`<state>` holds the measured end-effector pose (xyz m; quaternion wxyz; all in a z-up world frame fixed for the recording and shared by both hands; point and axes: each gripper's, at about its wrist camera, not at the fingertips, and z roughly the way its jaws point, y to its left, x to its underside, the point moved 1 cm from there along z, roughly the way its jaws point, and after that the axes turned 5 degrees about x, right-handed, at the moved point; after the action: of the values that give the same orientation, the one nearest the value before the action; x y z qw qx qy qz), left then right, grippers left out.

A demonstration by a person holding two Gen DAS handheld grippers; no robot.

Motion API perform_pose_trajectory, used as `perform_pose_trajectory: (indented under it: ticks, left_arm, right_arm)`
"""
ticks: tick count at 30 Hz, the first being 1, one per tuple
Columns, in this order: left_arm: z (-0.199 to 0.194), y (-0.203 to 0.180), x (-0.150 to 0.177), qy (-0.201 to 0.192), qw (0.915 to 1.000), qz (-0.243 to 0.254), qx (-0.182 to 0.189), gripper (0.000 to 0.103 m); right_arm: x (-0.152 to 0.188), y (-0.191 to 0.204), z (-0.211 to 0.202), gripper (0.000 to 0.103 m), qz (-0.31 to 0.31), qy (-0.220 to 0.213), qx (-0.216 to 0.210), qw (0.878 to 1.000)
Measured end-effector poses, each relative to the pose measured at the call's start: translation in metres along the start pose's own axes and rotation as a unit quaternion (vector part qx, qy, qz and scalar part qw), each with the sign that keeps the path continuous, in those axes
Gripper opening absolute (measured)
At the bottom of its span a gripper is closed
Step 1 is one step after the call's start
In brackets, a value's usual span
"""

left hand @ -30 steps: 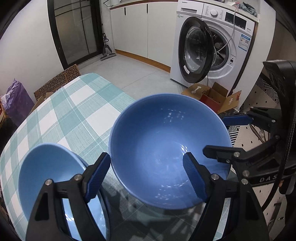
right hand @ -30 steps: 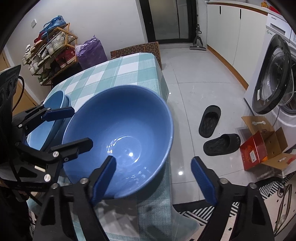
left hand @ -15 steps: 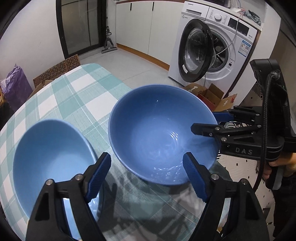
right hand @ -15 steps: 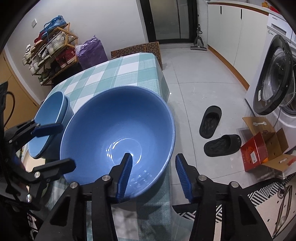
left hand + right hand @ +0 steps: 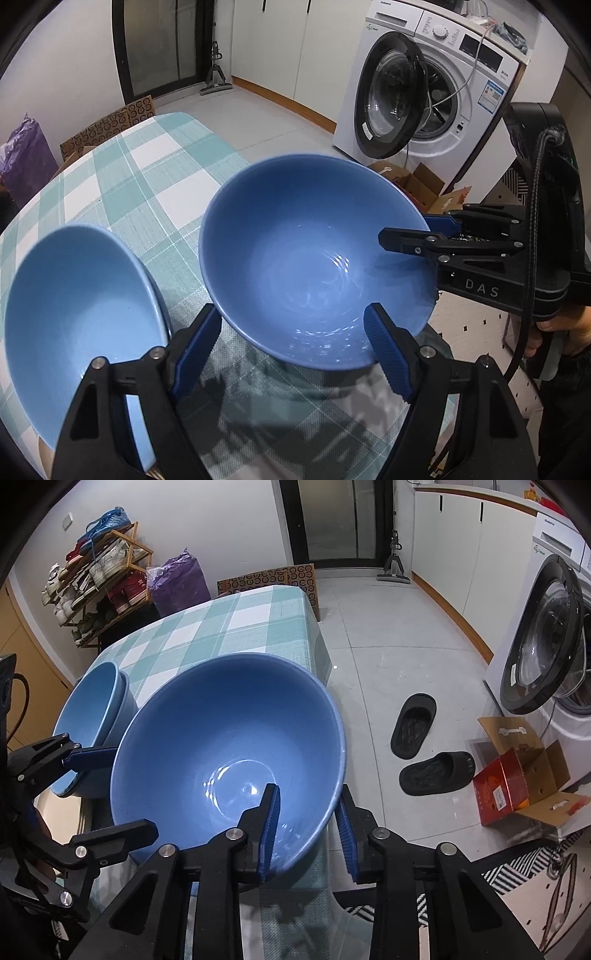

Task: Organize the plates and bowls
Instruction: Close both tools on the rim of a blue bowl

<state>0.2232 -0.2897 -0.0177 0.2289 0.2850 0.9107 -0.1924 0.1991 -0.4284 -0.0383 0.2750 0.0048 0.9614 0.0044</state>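
Observation:
A large blue bowl (image 5: pixel 310 258) (image 5: pixel 229 753) stands tilted near the edge of the checked table (image 5: pixel 147 173). My right gripper (image 5: pixel 308 830) is shut on its near rim, one finger inside and one outside; it also shows in the left wrist view (image 5: pixel 436 232) at the bowl's right rim. My left gripper (image 5: pixel 291 350) is open and empty, its fingers on either side of the bowl's near wall. A stack of lighter blue bowls (image 5: pixel 74 317) (image 5: pixel 92 716) sits to the left of the large bowl.
The table edge (image 5: pixel 317 653) drops to a tiled floor with two black slippers (image 5: pixel 424 746). A washing machine with its door open (image 5: pixel 424 99) and a cardboard box (image 5: pixel 517 779) stand to the right. A shoe rack (image 5: pixel 99 576) is at the far wall.
My right gripper has closed from wide open onto the large bowl's rim. The left gripper has drawn back a little, and the bowl has tilted slightly.

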Motion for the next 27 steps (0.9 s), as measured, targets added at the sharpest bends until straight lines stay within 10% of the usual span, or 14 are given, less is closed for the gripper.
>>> perform_pose_trajectory:
  ticks: [10,27]
  left_arm:
    - [-0.002,0.008,0.0,-0.006,0.9997,-0.015,-0.016,0.041]
    - [-0.008,0.007,0.002,-0.023,0.9996,-0.009,-0.014,0.039]
  right_arm:
    - [0.001,-0.001,-0.002,0.022,-0.007,-0.008,0.015,1.0]
    - [0.005,-0.001,-0.016,0.022,-0.013,-0.021,0.027,0.999]
